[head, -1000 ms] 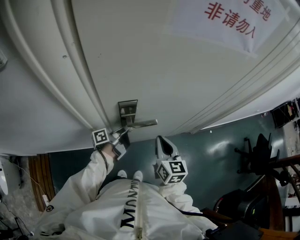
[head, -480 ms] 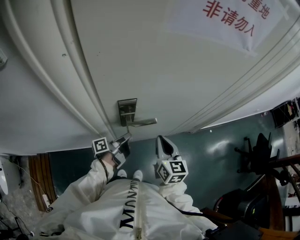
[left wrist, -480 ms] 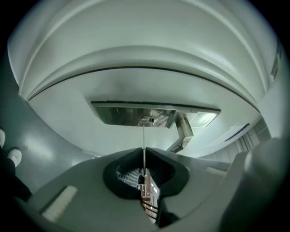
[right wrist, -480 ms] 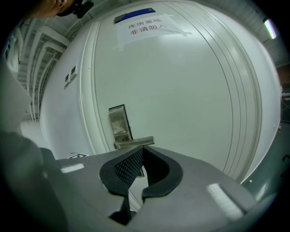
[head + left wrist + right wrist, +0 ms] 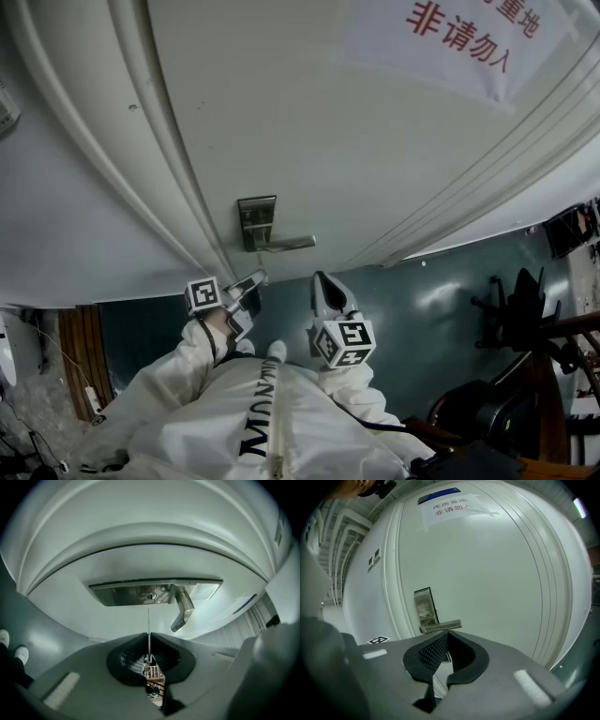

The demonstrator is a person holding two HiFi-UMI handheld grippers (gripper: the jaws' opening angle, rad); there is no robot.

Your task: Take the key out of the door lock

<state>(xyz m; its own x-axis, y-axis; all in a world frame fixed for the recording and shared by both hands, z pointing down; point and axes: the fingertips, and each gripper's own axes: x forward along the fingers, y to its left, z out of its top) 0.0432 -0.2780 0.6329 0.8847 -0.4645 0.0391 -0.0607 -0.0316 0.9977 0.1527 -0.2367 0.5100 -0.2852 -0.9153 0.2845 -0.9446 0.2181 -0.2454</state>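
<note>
The thin metal key (image 5: 148,620) sticks out edge-on from between the pads of my left gripper (image 5: 149,633), which is shut on it. Its tip hangs free, a short way back from the keyhole (image 5: 149,596) in the steel lock plate (image 5: 136,594). The lever handle (image 5: 183,610) juts from the same plate. In the head view my left gripper (image 5: 247,284) sits just below the lock plate (image 5: 256,221) and the handle (image 5: 287,244) on the white door (image 5: 309,122). My right gripper (image 5: 323,286) is shut and empty, off to the handle's right; its own view shows the tips (image 5: 447,633) under the handle (image 5: 440,626).
A paper notice with red characters (image 5: 464,37) is taped high on the door. The door frame (image 5: 112,169) runs along the left. A dark office chair (image 5: 516,300) and other furniture stand on the green floor (image 5: 431,300) at the right. The person's white-suited body (image 5: 253,422) fills the bottom.
My left gripper has drawn back from the lock plate, lower in the head view, carrying the key out of the keyhole. The right gripper has stayed put.
</note>
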